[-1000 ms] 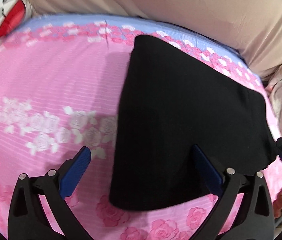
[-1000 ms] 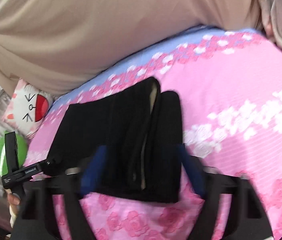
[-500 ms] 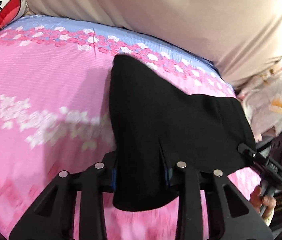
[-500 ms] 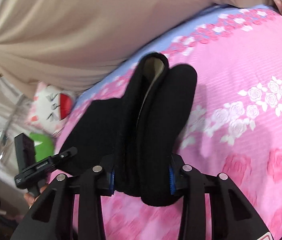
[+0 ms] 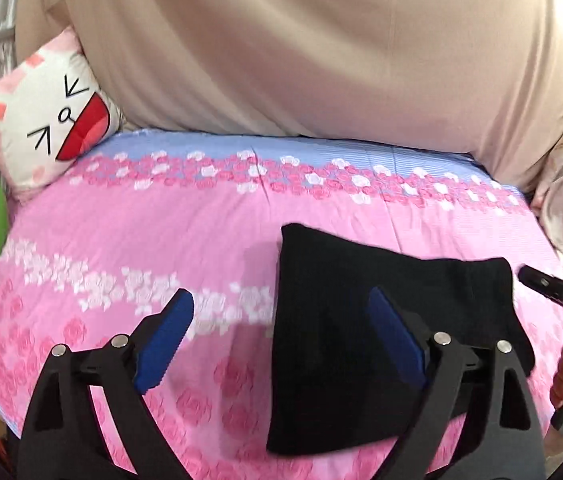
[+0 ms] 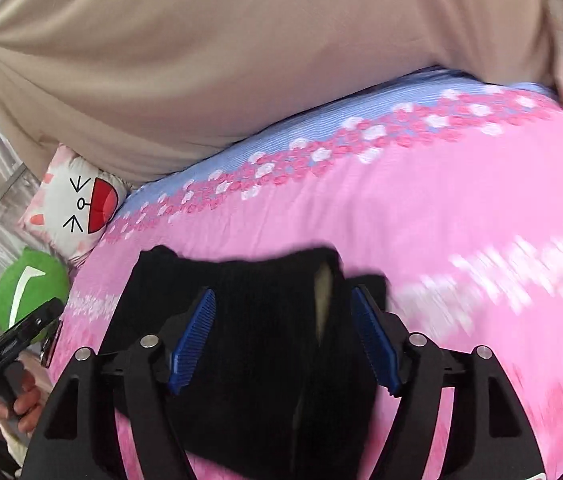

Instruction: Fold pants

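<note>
Now black pants (image 5: 381,340) folded compact, pale lining showing, on pink sheet (image 5: 161,240).

both wrist views close, sharing pants (image 5: 381,336)

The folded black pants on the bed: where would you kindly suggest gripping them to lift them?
Probably the near edge of the black pants, approached low from the person's side. The layers stack there, and the right tongs are open and already straddle it, so one pinch could catch every layer.
</note>
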Available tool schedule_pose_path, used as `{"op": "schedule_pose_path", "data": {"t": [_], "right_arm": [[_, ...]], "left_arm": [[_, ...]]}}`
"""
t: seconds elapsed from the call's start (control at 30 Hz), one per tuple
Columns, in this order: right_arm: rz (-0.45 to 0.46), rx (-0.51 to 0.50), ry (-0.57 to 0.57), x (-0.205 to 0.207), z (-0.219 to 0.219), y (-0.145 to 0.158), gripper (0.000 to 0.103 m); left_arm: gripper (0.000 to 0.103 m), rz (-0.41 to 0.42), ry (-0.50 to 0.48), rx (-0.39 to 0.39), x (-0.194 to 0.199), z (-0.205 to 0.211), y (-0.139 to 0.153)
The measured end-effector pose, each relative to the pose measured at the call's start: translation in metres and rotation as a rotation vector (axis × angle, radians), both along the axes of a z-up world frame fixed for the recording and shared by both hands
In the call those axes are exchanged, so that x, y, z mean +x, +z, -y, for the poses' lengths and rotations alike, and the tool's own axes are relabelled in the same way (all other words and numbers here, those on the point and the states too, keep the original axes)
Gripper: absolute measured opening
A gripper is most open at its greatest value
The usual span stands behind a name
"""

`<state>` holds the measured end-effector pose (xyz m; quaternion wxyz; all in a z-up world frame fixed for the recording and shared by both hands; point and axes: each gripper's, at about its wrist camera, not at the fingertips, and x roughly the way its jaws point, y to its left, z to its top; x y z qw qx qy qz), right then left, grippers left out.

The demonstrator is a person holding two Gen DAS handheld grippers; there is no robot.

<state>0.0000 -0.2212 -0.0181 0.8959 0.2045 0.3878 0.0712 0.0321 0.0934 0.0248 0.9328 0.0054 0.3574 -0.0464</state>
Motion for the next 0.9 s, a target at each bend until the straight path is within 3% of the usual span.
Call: {"op": "schedule_pose_path", "data": {"t": [0.03,0.07,0.1,0.17,0.3,0.37,0.43,0.47,0.5,0.57,0.7,0.77,0.83,0.87,0.9], "right_arm": [[-0.028,-0.011,-0.011,0.015,-0.002,-0.007,0.07],[-0.07,-0.017,0.002,0.033,-0.005,-0.019,0.063],[-0.101,-0.006,0.022,0.045,-0.009,-0.03,0.032],[-0.098,0.038,0.069,0.048,-0.017,-0.025,0.028],[0.121,-0.082,0.094,0.005,-0.047,0.037,0.029],[0.081,-0.15,0.053,0.01,-0.043,0.024,0.036],[-0.088,-0.288,0.007,0.034,-0.036,-0.017,0.036],[-0.126,-0.281,-0.03,0.035,-0.028,-0.031,0.035],[-0.096,-0.221,-0.047,0.028,-0.022,-0.027,0.035],[0.027,-0.124,-0.075,0.003,-0.015,0.007,0.035],[0.149,-0.112,0.007,-0.024,-0.041,0.043,0.035],[0.093,-0.148,0.082,-0.016,-0.061,0.026,0.029],[-0.029,-0.201,0.069,0.001,-0.058,-0.011,0.012],[-0.099,-0.196,0.027,0.012,-0.043,-0.036,0.007],[-0.087,-0.112,0.01,0.01,-0.032,-0.039,0.005]], "left_arm": [[0.087,-0.011,0.011,0.02,0.007,0.006,-0.005],[0.087,-0.025,0.014,0.038,0.012,0.011,-0.01],[0.087,-0.036,0.014,0.049,0.014,0.015,-0.014],[0.087,-0.074,0.011,0.074,0.019,0.021,-0.028],[0.087,-0.106,0.023,0.126,0.018,0.026,-0.047],[0.087,-0.12,0.026,0.139,0.02,0.026,-0.055],[0.087,-0.14,0.036,0.145,0.024,0.025,-0.064],[0.087,-0.144,0.037,0.145,0.026,0.025,-0.066],[0.088,-0.147,0.042,0.151,0.026,0.024,-0.068],[0.089,-0.143,0.051,0.171,0.026,0.023,-0.069],[0.09,-0.138,0.051,0.176,0.027,0.023,-0.068],[0.09,-0.135,0.055,0.178,0.026,0.023,-0.068],[0.09,-0.137,0.054,0.177,0.025,0.023,-0.069],[0.091,-0.139,0.05,0.174,0.024,0.022,-0.069],[0.091,-0.14,0.048,0.176,0.023,0.022,-0.069]]}}
